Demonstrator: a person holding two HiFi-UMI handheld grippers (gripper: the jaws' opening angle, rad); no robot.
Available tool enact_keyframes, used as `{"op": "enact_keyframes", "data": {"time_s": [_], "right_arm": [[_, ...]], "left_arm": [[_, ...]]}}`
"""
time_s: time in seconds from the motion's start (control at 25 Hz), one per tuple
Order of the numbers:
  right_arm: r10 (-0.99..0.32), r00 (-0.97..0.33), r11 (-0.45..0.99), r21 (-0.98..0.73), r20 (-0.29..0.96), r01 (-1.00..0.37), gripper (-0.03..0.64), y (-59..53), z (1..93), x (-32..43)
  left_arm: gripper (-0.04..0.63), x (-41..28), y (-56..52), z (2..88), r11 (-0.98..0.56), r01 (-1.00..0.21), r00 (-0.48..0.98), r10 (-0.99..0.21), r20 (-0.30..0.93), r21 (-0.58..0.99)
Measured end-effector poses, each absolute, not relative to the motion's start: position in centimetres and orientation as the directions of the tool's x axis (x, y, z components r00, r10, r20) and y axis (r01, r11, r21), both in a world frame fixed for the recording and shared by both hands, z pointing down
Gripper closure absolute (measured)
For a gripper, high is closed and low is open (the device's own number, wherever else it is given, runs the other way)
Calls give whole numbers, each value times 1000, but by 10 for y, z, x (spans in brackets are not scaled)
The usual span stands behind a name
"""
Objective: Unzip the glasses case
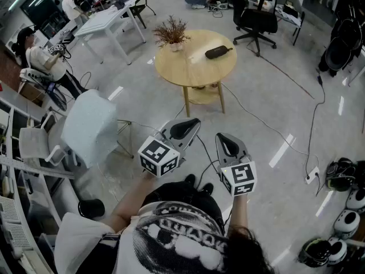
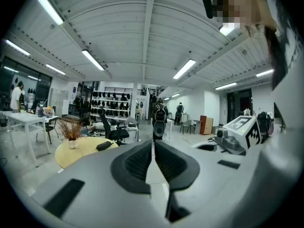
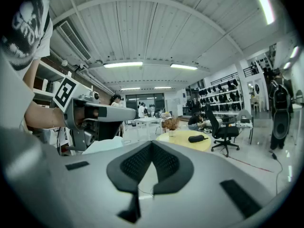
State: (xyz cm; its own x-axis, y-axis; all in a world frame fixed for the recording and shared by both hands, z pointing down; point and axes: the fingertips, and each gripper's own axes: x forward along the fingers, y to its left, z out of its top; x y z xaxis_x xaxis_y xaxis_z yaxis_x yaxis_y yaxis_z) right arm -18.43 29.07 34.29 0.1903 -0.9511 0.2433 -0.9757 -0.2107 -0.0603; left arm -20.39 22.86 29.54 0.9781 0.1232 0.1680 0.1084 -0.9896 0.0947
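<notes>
- Left gripper (image 1: 195, 121) and right gripper (image 1: 220, 136) are both clenched, empty, side by side.
- Black glasses case (image 1: 218, 52) lies on the round table (image 1: 183, 70) at twelve o'clock, well apart.

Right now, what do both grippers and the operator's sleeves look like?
Both are light grey moulded shells: left gripper, right gripper. Each ends in two black pads with a dotted texture and carries a white cube printed with black square markers. The person wears a short-sleeved white T-shirt with a black print.
</notes>
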Motion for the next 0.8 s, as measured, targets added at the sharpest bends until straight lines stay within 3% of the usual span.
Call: {"op": "enact_keyframes", "data": {"time_s": [0.8], "right_arm": [[-952,83,-109,-73,294,-991,617,251,365,-203]], "left_arm": [[568,-221,207,317,-993,15,987,34,157,117]]}}
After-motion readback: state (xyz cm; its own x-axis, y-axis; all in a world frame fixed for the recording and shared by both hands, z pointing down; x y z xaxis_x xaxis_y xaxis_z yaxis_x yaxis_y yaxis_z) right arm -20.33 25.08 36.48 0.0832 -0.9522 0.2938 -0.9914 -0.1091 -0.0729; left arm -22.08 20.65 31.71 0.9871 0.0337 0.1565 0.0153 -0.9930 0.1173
